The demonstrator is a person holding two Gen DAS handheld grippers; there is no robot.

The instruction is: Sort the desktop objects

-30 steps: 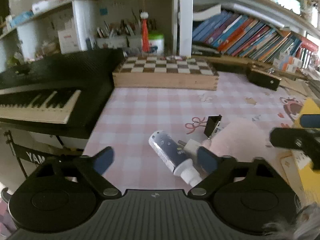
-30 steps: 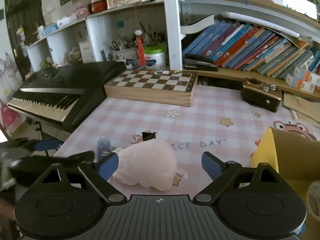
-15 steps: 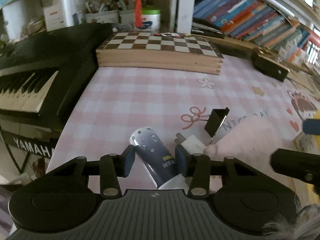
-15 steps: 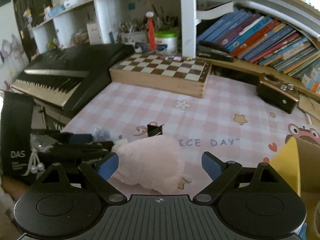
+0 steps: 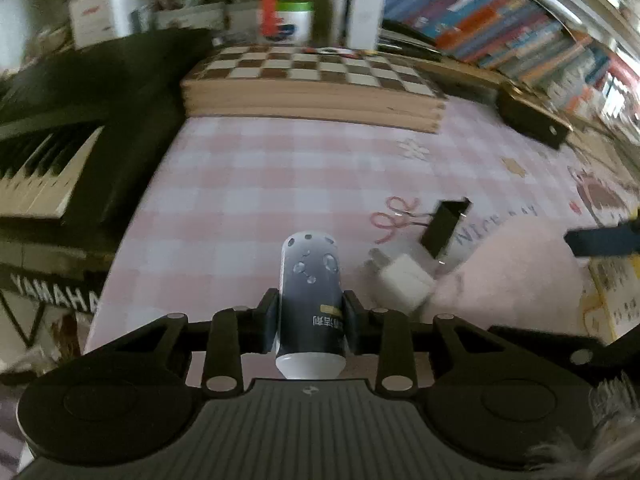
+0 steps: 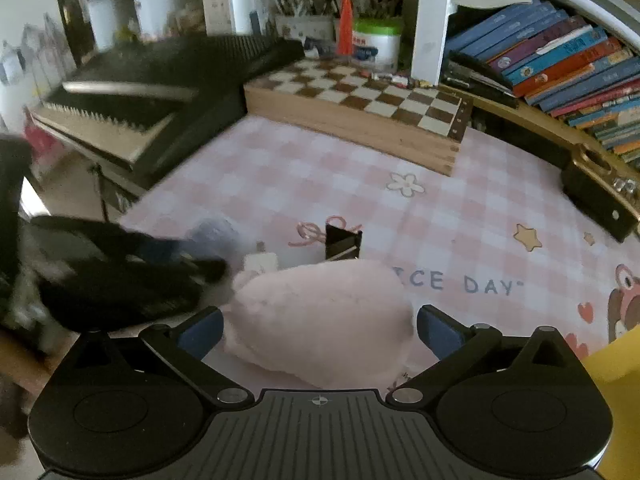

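My left gripper [image 5: 310,322] is shut on a dark blue tube with a white cap [image 5: 310,292], which points away over the pink checked tablecloth [image 5: 260,184]. To its right lie a white plug adapter [image 5: 404,280], a black binder clip [image 5: 442,228] and a pink plush toy [image 5: 516,276]. In the right wrist view my right gripper [image 6: 320,330] is open, its fingers on either side of the pink plush toy [image 6: 324,320]. The left gripper shows there as a dark blur [image 6: 120,272]; the binder clip [image 6: 342,242] and adapter [image 6: 262,262] lie beyond the toy.
A wooden chessboard box [image 5: 312,88] stands at the back. A black keyboard [image 5: 60,136] lies on the left. A yellow cardboard box [image 6: 618,388] stands at the right. A small black box [image 6: 596,196] and shelves of books [image 6: 560,52] are behind.
My left gripper closed on the tube, which now points straight ahead between the fingers. My right gripper moved closer to the plush toy and stays open.
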